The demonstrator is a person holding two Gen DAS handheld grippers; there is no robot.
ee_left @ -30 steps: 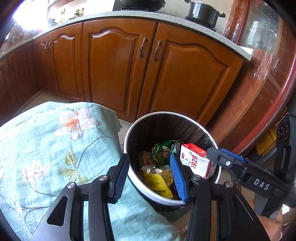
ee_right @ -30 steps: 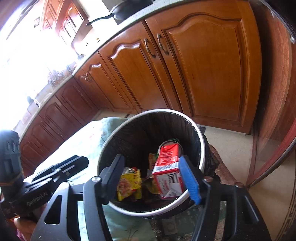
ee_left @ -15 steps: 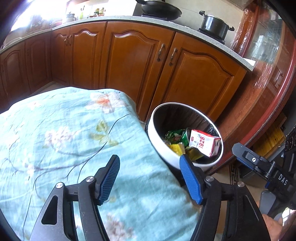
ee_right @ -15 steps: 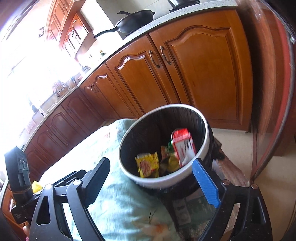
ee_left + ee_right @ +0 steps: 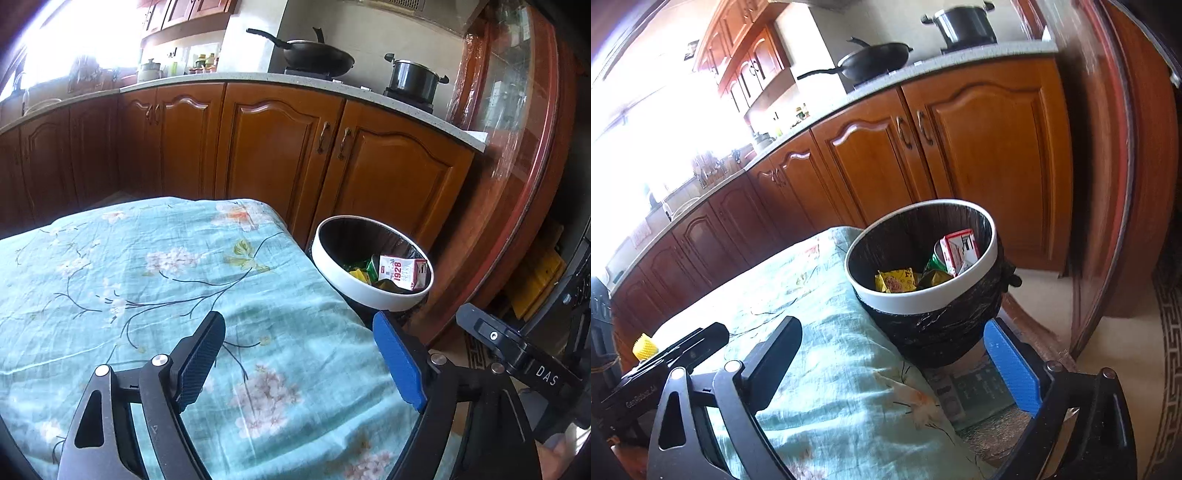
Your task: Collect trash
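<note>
Kitchen w/ brown cabinets [image 5: 280, 155] at the back; landmark is the trash bin [image 5: 369, 295], white rim, black liner, standing just off the corner of the table [image 5: 147, 277], which wears a teal floral cloth. Inside the bin: red-white carton [image 5: 404, 272] marked 1928, leaning toward the far-right wall, plus yellow snack wrapper [image 5: 895, 280] and green wrapper [image 5: 932, 263] beside it toward the near side. Progress, as a judgement: looks mostly done, since the visible trash sits in the bin and the cloth near the bin shows no loose items; a small yellow object [image 5: 644, 345] shows well left of the bin in the right wrist view, behind the other tool, can't tell what it is or whether it counts as trash. Left gripper [image 5: 306, 365] hangs over the cloth, near side of the bin, jaws spread, nothing between them. Right gripper [image 5: 894, 362] likewise spread and empty, near side of the bin. Vs a sec ago: both grippers were right over the bin mouth w/ narrower jaws, the carton by the right one's pads; jaws have just been opening, both have pulled back from the bin, so it now sits smaller and further off, and the carton lies inside the bin.
</note>
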